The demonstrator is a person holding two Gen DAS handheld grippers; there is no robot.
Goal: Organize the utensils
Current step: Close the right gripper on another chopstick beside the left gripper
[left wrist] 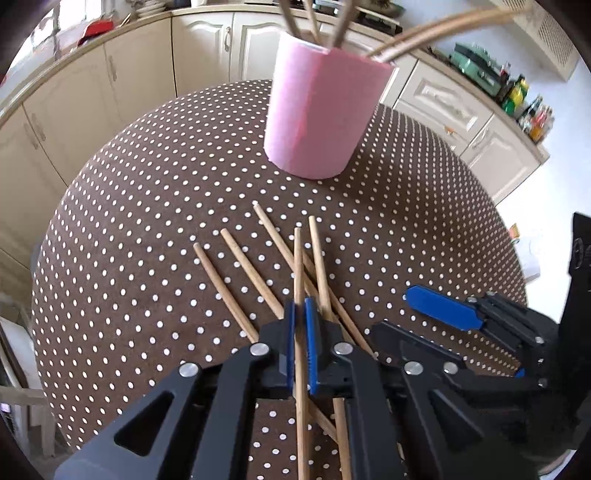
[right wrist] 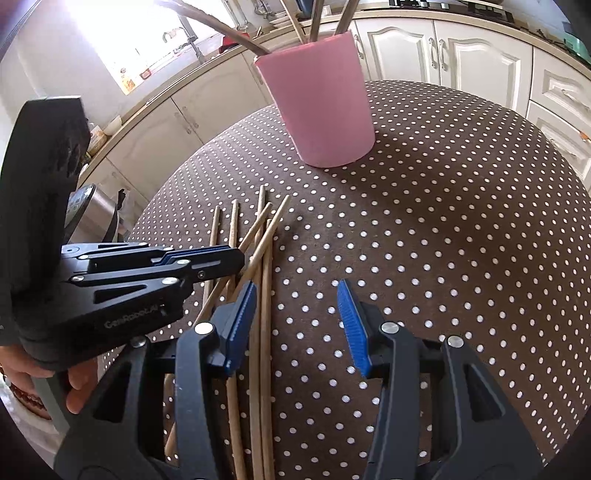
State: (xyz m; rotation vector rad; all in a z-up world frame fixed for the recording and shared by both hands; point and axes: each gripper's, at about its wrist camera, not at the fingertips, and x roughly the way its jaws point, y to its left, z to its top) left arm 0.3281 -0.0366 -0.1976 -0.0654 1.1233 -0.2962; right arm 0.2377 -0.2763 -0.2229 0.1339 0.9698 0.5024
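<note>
Several wooden chopsticks [left wrist: 236,291] lie loose and partly crossed on the brown polka-dot desk [left wrist: 147,221], just left of its middle in the right wrist view. Left tongs [left wrist: 300,314] are clenched on one chopstick [left wrist: 297,266], which runs between the blue pads and points toward the pink cup [left wrist: 317,114]. Cup stands upright farther back on the desk, well apart from the pile, with more sticks [left wrist: 314,18] leaning out of its top. Right tongs [right wrist: 297,317] hang released over bare cloth just right of the pile, nothing between the pads. A hand [right wrist: 77,384] shows at the lower left of the right wrist view.
</note>
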